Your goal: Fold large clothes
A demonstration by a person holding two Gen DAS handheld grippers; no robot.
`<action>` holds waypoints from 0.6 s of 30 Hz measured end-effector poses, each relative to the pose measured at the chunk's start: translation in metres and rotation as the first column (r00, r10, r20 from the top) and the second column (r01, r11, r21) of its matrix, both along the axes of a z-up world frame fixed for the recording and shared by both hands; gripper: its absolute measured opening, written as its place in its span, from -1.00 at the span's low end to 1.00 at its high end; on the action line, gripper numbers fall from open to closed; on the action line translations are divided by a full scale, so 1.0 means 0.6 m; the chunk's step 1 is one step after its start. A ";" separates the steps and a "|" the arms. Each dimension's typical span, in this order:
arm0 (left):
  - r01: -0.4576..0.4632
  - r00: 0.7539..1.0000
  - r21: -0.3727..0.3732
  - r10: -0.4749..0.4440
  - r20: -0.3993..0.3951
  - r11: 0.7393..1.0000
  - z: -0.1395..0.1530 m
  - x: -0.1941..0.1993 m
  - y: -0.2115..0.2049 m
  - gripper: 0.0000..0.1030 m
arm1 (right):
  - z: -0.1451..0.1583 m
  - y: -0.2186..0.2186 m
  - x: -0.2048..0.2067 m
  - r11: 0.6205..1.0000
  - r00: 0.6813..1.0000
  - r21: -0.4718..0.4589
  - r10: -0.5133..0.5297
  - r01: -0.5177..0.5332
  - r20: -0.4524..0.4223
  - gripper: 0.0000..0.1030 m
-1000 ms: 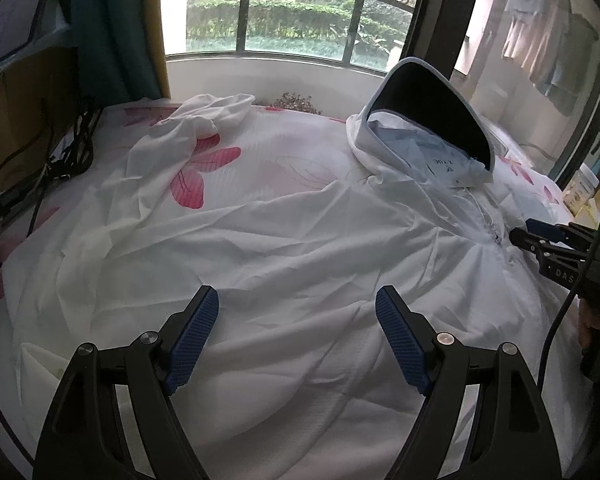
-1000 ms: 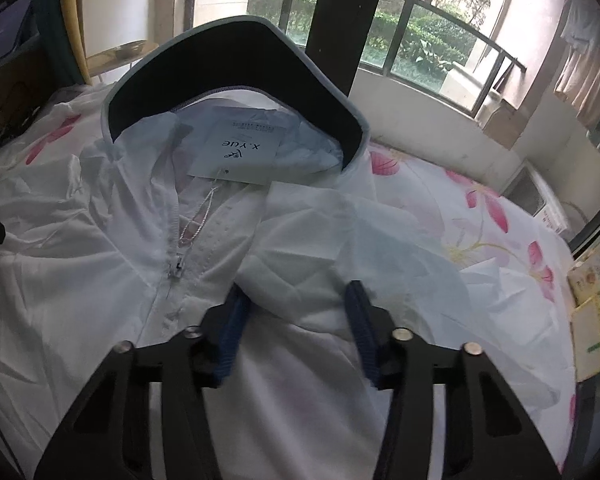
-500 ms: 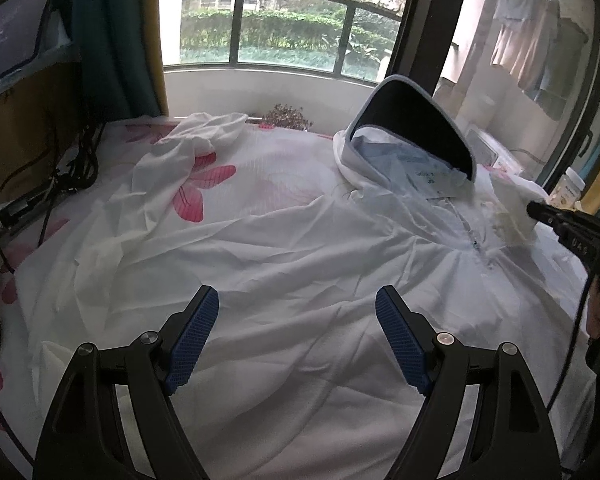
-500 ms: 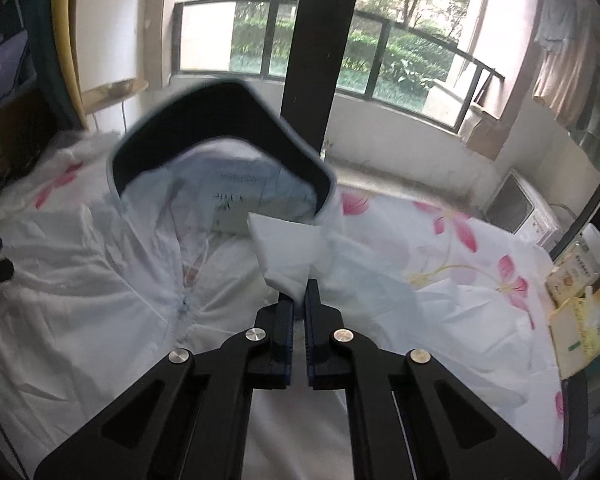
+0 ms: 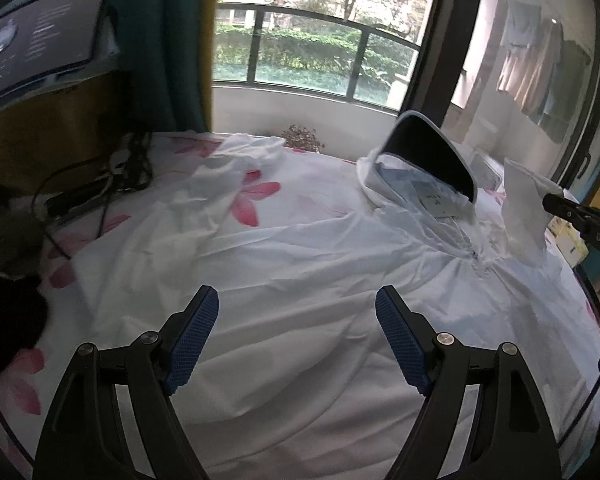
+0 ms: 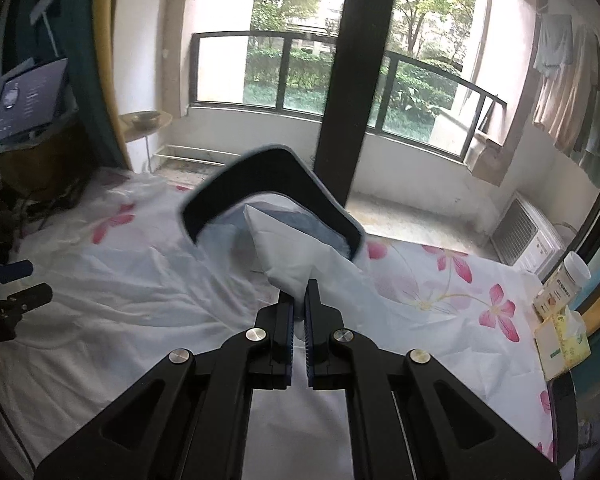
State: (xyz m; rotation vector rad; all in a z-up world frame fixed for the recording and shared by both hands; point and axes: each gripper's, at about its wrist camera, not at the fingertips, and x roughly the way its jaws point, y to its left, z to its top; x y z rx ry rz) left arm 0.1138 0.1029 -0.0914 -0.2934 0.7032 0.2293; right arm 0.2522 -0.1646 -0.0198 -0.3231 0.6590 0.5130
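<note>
While white hooded jacket lies spread across flowered bedsheet, filling centre of left wrist view, right gripper stands clenched on raised fold of its fabric, lower centre of right wrist view. Pinched fold stands above bed at right edge of left wrist view. Dark-lined hood sits upright at mid frame, just behind grip. Left gripper released, pads wide apart, nothing between them, hovering over jacket body at lower centre. Monitor at upper left. Small box at right edge.
</note>
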 end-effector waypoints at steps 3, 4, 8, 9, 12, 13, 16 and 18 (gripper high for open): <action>-0.008 1.000 -0.009 0.008 0.009 1.000 0.001 -0.020 0.015 0.62 | 0.002 0.024 -0.017 1.000 1.000 -0.004 0.018 -0.018 0.002 -0.93; -0.010 1.000 -0.012 0.010 0.012 1.000 0.001 -0.027 0.020 0.62 | 0.001 0.031 -0.021 1.000 1.000 -0.004 0.025 -0.025 0.001 -0.93; -0.018 1.000 -0.022 0.018 0.026 1.000 0.001 -0.049 0.036 0.62 | -0.003 0.067 -0.040 0.999 0.999 -0.007 0.053 -0.053 -0.010 -0.93; -0.019 0.999 -0.026 0.019 0.028 0.999 0.001 -0.053 0.040 0.62 | -0.005 0.076 -0.043 0.998 0.998 -0.010 0.059 -0.059 -0.014 -0.93; -0.021 0.999 -0.030 0.022 0.030 0.999 -0.001 -0.065 0.052 0.62 | -0.017 0.111 -0.054 0.996 0.996 -0.026 0.084 -0.085 -0.032 -0.93; -0.022 0.999 -0.031 0.023 0.030 0.999 -0.002 -0.068 0.056 0.62 | -0.022 0.121 -0.058 0.995 0.995 -0.034 0.089 -0.091 -0.035 -0.93; -0.027 0.999 -0.035 0.027 0.023 0.999 -0.005 -0.074 0.068 0.62 | -0.040 0.143 -0.065 0.993 0.993 -0.049 0.100 -0.103 -0.064 -0.93; -0.029 0.999 -0.037 0.030 0.019 0.999 -0.007 -0.078 0.075 0.62 | -0.054 0.155 -0.068 0.993 0.991 -0.055 0.100 -0.105 -0.085 -0.93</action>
